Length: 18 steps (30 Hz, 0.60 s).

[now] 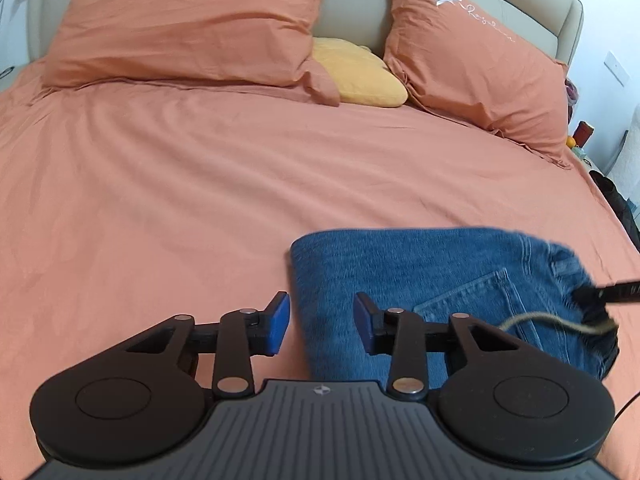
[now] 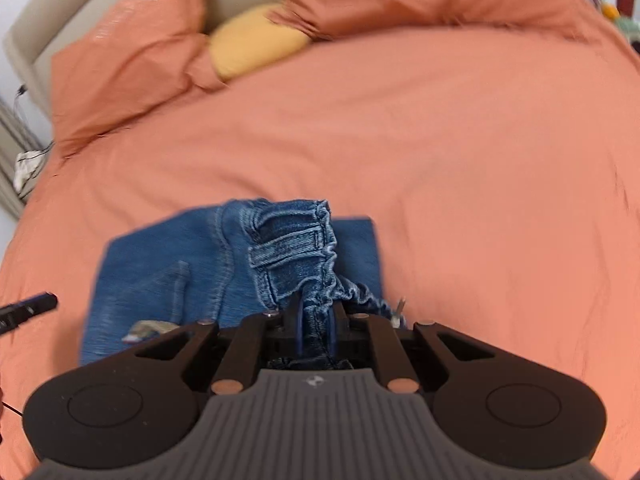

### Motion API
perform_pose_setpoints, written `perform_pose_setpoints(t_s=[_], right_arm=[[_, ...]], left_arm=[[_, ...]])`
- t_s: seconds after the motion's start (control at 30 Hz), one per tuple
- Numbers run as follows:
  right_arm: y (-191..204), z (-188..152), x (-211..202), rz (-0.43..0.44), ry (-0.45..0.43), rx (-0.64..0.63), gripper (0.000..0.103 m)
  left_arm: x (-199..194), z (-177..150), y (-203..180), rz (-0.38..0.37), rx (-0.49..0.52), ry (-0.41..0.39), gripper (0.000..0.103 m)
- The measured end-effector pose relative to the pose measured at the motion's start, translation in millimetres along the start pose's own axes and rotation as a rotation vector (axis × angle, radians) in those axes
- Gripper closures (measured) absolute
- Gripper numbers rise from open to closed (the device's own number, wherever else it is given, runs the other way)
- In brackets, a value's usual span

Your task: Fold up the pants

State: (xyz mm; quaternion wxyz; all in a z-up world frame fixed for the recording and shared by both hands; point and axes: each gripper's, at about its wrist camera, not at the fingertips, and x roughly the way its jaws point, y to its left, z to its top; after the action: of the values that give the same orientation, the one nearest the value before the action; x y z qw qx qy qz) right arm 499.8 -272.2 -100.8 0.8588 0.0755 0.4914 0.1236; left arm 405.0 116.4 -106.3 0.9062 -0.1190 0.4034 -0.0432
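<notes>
A pair of blue jeans (image 1: 420, 280) lies folded into a compact rectangle on the orange bed sheet (image 1: 200, 200), near the bed's front right. My left gripper (image 1: 322, 322) is open and empty, its blue pads astride the jeans' left folded edge. In the right wrist view the jeans (image 2: 168, 272) lie below, and my right gripper (image 2: 314, 328) is shut on the bunched waistband (image 2: 296, 248), lifting that end a little. A fingertip of the right gripper (image 1: 600, 294) shows at the jeans' right end in the left wrist view.
Two orange pillows (image 1: 188, 24) (image 1: 476, 64) and a small yellow cushion (image 1: 360, 74) lean against the beige headboard (image 1: 352, 4). A nightstand with small items (image 1: 580, 136) stands past the bed's right edge. The bed's left edge drops off by cables (image 2: 28, 160).
</notes>
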Motion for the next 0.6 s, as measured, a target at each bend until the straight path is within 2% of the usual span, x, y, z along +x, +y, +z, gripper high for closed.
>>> perform_pose_setpoints(t_s=[0.1,0.17,0.23,0.33,0.43,0.57,0.6], right_arm=[[-15,-5,19,-0.008,0.036,0.026,0.094],[-19,-6,33,-0.029,0.074,0.021,0.092],[-25,-8,44,-0.026,0.094,0.022,0.092],[-28,-5,52,-0.013,0.103,0.018,0.092],[-30,-5,54,-0.005,0.103,0.018,0.092],[-27,-12,48,-0.03,0.084,-0.005,0.091],[-24,-13,42,-0.039,0.073,-0.016,0.087]], left_arm=[[21,8,-6,-0.006,0.028,-0.01,0.062],[38,12,-8,0.006,0.048,0.0,0.067],[58,16,-10,0.02,0.064,0.029,0.071],[83,17,-10,0.054,0.086,0.065,0.071],[103,14,-11,0.085,0.113,0.138,0.07],[97,15,-25,0.153,0.17,0.147,0.069],[90,15,-28,0.173,0.184,0.138,0.07]])
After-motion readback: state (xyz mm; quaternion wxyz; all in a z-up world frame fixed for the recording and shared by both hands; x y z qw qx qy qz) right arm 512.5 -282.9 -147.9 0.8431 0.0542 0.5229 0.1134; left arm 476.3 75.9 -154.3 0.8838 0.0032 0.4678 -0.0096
